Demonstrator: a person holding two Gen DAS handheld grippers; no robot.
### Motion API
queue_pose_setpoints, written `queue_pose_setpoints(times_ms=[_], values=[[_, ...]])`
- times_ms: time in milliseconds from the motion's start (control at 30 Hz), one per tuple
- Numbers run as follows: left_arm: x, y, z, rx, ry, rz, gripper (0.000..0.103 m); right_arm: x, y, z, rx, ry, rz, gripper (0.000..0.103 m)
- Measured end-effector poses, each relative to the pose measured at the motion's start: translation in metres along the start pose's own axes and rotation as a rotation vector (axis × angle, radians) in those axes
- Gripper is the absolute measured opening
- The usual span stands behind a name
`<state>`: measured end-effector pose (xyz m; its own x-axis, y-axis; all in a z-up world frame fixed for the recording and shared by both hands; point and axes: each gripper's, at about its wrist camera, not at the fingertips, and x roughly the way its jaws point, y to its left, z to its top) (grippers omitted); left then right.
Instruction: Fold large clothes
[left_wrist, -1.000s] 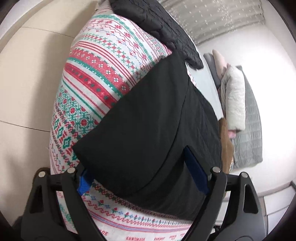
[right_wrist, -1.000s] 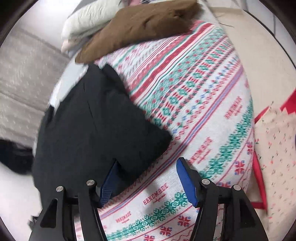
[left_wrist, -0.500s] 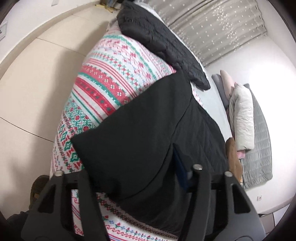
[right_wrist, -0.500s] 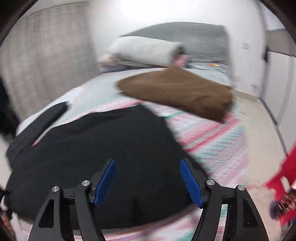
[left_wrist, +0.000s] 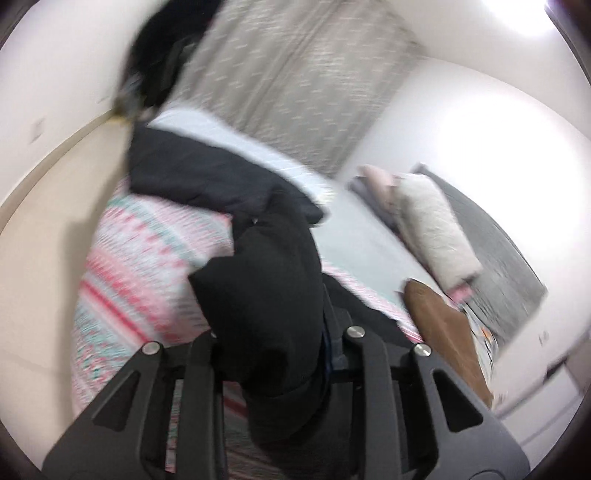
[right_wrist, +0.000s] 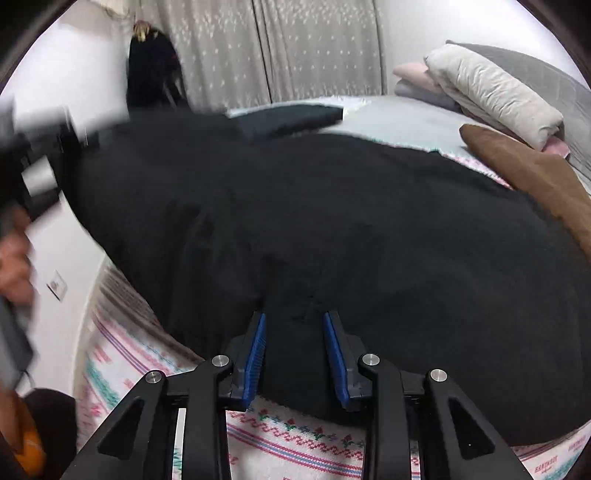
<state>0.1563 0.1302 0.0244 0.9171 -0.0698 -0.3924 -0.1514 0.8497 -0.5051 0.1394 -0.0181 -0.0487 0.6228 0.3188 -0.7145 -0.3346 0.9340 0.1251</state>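
Note:
A large black garment (right_wrist: 332, 221) lies spread over the patterned bedspread (right_wrist: 288, 435). My right gripper (right_wrist: 297, 354) has its blue pads on either side of a bunched fold at the garment's near edge, jaws partly closed on it. In the left wrist view the left gripper (left_wrist: 273, 354) is shut on a corner of the black garment (left_wrist: 266, 295), which is lifted and bunched over the fingers and hides them. The left wrist view is motion-blurred.
A brown folded garment (right_wrist: 535, 177) lies at the bed's right side, also seen in the left wrist view (left_wrist: 443, 332). A cream rolled blanket (right_wrist: 491, 92) and a grey pillow (right_wrist: 546, 70) sit at the head. A dark quilted piece (left_wrist: 192, 177) lies at the far edge. Curtains (right_wrist: 280, 48) hang behind.
The left gripper closed on the garment's corner and lifted it, swinging upward. The right gripper came down to the near edge and its jaws narrowed around a fold.

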Motion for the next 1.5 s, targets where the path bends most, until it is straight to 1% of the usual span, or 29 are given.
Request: queue_pose_setpoints(times_ms=[67, 133, 233, 267, 300, 333, 367, 400, 500, 533, 633, 667, 733, 767, 800, 867, 933, 1033, 1100, 1133, 1200, 1233, 1300, 1333, 1367, 1400, 1433, 1467, 1500], values=[[-0.003, -0.032, -0.001, 0.076, -0.005, -0.075, 0.026, 0.006, -0.009, 0.004, 0.045, 0.034, 0.041, 0.032], [-0.003, -0.064, -0.004, 0.142, 0.001, -0.145, 0.025, 0.007, -0.027, 0.008, 0.119, 0.060, 0.116, 0.032], [0.000, -0.106, -0.014, 0.225, 0.016, -0.220, 0.022, -0.003, -0.053, 0.013, 0.233, 0.095, 0.224, 0.033], [0.001, -0.120, -0.018, 0.249, 0.027, -0.249, 0.022, -0.007, -0.064, 0.016, 0.279, 0.105, 0.252, 0.035], [0.004, -0.135, -0.023, 0.277, 0.045, -0.276, 0.022, -0.014, -0.077, 0.018, 0.331, 0.106, 0.273, 0.042], [0.007, -0.148, -0.030, 0.306, 0.064, -0.296, 0.022, -0.022, -0.088, 0.018, 0.377, 0.094, 0.274, 0.046], [0.009, -0.162, -0.039, 0.328, 0.086, -0.319, 0.021, -0.031, -0.104, 0.021, 0.420, 0.074, 0.264, 0.054], [0.013, -0.171, -0.046, 0.343, 0.105, -0.336, 0.021, -0.040, -0.121, 0.021, 0.467, 0.046, 0.245, 0.058], [0.030, -0.196, -0.077, 0.394, 0.182, -0.376, 0.020, -0.061, -0.176, 0.011, 0.618, -0.006, 0.176, 0.059], [0.033, -0.199, -0.085, 0.402, 0.202, -0.383, 0.020, -0.066, -0.193, 0.006, 0.673, -0.017, 0.160, 0.059], [0.055, -0.206, -0.122, 0.438, 0.306, -0.401, 0.019, -0.080, -0.245, -0.014, 0.856, -0.065, 0.136, 0.059], [0.066, -0.204, -0.139, 0.452, 0.355, -0.403, 0.019, -0.084, -0.259, -0.021, 0.911, -0.082, 0.138, 0.059], [0.082, -0.195, -0.162, 0.464, 0.425, -0.402, 0.019, -0.089, -0.282, -0.033, 1.007, -0.114, 0.162, 0.059], [0.094, -0.185, -0.178, 0.468, 0.477, -0.401, 0.019, -0.089, -0.287, -0.035, 1.031, -0.124, 0.178, 0.059], [0.100, -0.178, -0.188, 0.468, 0.504, -0.407, 0.019, -0.090, -0.292, -0.038, 1.056, -0.136, 0.204, 0.059], [0.099, -0.165, -0.195, 0.463, 0.516, -0.461, 0.019, -0.086, -0.295, -0.037, 1.070, -0.142, 0.255, 0.060], [0.089, -0.168, -0.188, 0.495, 0.517, -0.471, 0.019, -0.077, -0.288, -0.031, 1.055, -0.122, 0.321, 0.061], [0.075, -0.173, -0.175, 0.547, 0.491, -0.464, 0.020, -0.063, -0.278, -0.021, 1.003, -0.085, 0.362, 0.063], [0.061, -0.171, -0.162, 0.561, 0.445, -0.449, 0.018, -0.059, -0.269, -0.019, 0.964, -0.067, 0.343, 0.064], [0.052, -0.168, -0.150, 0.550, 0.404, -0.443, 0.018, -0.059, -0.264, -0.020, 0.955, -0.062, 0.331, 0.064], [0.024, -0.154, -0.118, 0.511, 0.282, -0.417, 0.018, -0.056, -0.263, -0.017, 0.942, -0.058, 0.311, 0.064], [0.009, -0.142, -0.096, 0.477, 0.213, -0.389, 0.018, -0.043, -0.276, -0.006, 0.942, -0.056, 0.303, 0.064], [-0.009, -0.123, -0.062, 0.423, 0.121, -0.325, 0.020, -0.049, -0.273, -0.009, 0.937, -0.060, 0.269, 0.064], [-0.020, -0.109, -0.043, 0.389, 0.060, -0.261, 0.024, -0.059, -0.278, -0.014, 0.935, -0.063, 0.250, 0.064], [-0.029, -0.098, -0.029, 0.365, 0.008, -0.191, 0.033, -0.063, -0.280, -0.022, 0.935, -0.067, 0.234, 0.064], [-0.036, -0.088, -0.019, 0.343, -0.039, -0.125, 0.039, -0.065, -0.282, -0.022, 0.937, -0.072, 0.218, 0.064], [-0.047, -0.077, -0.006, 0.313, -0.099, -0.041, 0.054, -0.070, -0.284, -0.027, 0.940, -0.076, 0.206, 0.064], [-0.051, -0.071, 0.000, 0.298, -0.131, -0.005, 0.070, -0.072, -0.284, -0.027, 0.940, -0.077, 0.197, 0.064], [-0.059, -0.064, 0.006, 0.279, -0.174, 0.030, 0.076, -0.073, -0.284, -0.027, 0.936, -0.079, 0.186, 0.064]])
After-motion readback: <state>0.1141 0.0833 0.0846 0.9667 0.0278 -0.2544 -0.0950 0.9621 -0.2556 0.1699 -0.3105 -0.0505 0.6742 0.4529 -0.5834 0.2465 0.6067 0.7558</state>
